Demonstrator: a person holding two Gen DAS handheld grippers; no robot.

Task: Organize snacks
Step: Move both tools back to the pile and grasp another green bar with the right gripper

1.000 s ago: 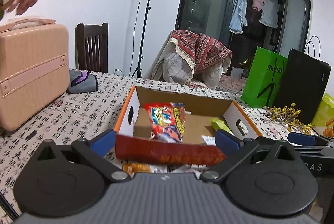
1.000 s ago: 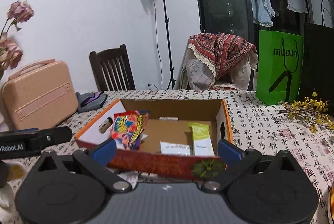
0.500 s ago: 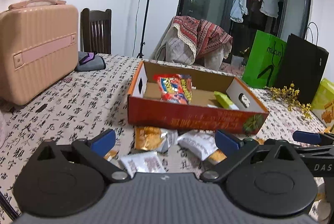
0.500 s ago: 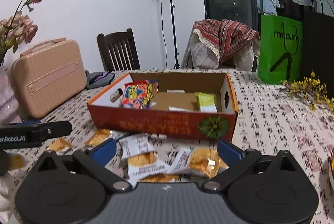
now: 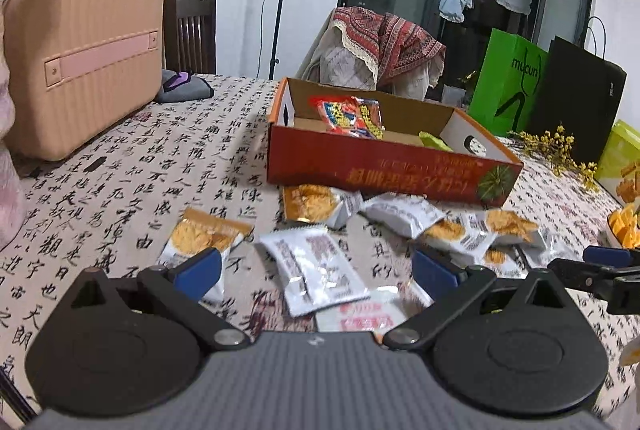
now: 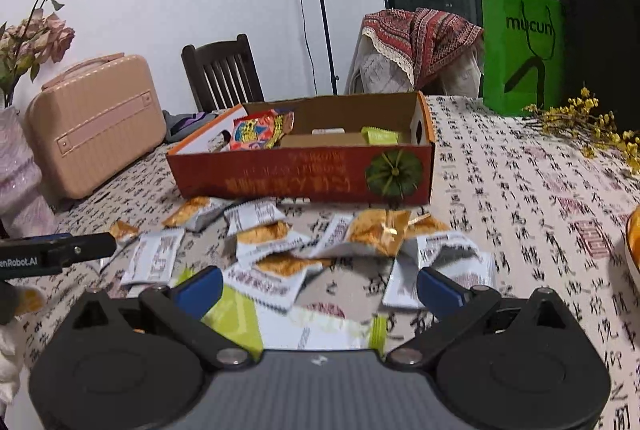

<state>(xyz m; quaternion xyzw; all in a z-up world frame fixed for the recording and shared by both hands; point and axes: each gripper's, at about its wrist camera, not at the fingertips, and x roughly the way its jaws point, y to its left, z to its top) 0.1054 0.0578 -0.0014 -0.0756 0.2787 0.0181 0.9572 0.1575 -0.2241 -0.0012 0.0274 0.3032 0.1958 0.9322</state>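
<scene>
An orange cardboard box (image 5: 384,165) (image 6: 304,175) stands on the table, holding a red snack bag (image 5: 348,115) (image 6: 260,129) and a green bar (image 6: 379,136). Several small white-and-orange snack packets (image 5: 308,201) (image 6: 264,234) lie scattered in front of it. My left gripper (image 5: 316,272) hovers open over a white packet (image 5: 312,268), nothing between its fingers. My right gripper (image 6: 318,288) is open too, above a white packet (image 6: 268,282) and a lime-green wrapper (image 6: 236,318). The right gripper's arm shows at the left wrist view's right edge.
A pink hard case (image 5: 80,57) (image 6: 96,121) sits left on the table, with a vase of pink flowers (image 6: 20,169) nearer. A green bag (image 6: 520,49), a black bag (image 5: 576,97) and yellow flowers (image 6: 588,125) stand at the right. An orange-filled dish (image 5: 624,226) lies at the right edge.
Both grippers have pulled back from the box and tipped downward, so the scattered packets in front of it now fill the view. Both stay open.
</scene>
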